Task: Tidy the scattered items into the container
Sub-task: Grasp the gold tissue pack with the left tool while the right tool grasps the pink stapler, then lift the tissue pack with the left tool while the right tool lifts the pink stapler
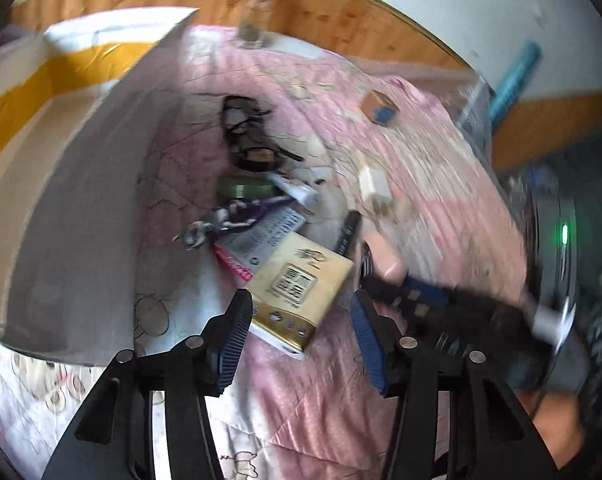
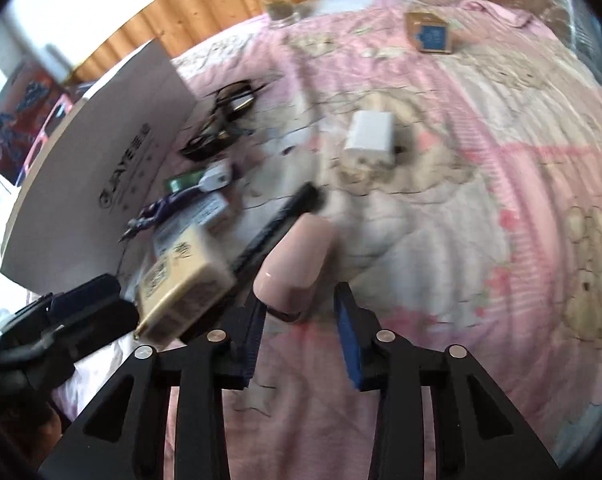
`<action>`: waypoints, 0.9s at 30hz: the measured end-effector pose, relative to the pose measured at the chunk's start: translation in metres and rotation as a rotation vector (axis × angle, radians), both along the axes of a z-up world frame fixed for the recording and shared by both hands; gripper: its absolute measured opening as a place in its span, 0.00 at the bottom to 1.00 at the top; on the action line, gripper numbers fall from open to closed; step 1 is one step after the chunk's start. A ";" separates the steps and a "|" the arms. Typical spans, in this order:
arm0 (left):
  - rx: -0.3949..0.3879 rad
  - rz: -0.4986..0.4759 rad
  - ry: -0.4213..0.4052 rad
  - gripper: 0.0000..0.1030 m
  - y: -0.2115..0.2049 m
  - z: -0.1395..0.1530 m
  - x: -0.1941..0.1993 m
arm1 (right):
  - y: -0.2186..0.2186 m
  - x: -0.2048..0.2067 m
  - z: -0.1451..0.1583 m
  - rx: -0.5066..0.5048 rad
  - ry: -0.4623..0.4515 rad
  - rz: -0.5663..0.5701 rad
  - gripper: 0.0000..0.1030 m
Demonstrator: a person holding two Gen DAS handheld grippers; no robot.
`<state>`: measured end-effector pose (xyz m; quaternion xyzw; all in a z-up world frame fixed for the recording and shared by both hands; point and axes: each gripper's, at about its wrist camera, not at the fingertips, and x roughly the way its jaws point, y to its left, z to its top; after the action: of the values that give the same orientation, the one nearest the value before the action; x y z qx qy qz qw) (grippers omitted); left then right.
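Both grippers hang spread and empty over the pink quilt (image 2: 481,184): the left gripper (image 1: 297,336) frames a gold box (image 1: 301,280), the right gripper (image 2: 299,340) a pink case (image 2: 297,260) it is not yet pinching. Risk, I judge: closing off-centre could squirt the smooth case sideways into the black pen (image 2: 281,220). The cardboard container (image 2: 97,168) stands just beside the clutter; its contents stay hidden.
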<state>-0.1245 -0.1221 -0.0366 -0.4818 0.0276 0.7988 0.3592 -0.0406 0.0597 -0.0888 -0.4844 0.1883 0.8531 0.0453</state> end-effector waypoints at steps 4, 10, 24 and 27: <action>-0.142 -0.094 0.160 0.61 0.024 -0.011 0.017 | 0.003 -0.011 -0.006 -0.013 -0.008 -0.008 0.38; -0.143 -0.070 0.220 0.43 0.022 -0.021 0.009 | 0.016 -0.017 0.000 -0.029 0.001 -0.039 0.27; -0.123 0.193 0.266 0.69 0.011 -0.008 -0.017 | 0.019 -0.022 -0.008 -0.038 0.000 -0.026 0.29; -0.140 0.159 0.283 0.75 0.017 -0.009 -0.020 | 0.019 -0.023 -0.010 -0.035 0.000 -0.025 0.30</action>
<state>-0.1447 -0.1049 -0.0455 -0.3889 0.0954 0.8807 0.2528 -0.0637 0.0784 -0.0984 -0.4826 0.2094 0.8491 0.0475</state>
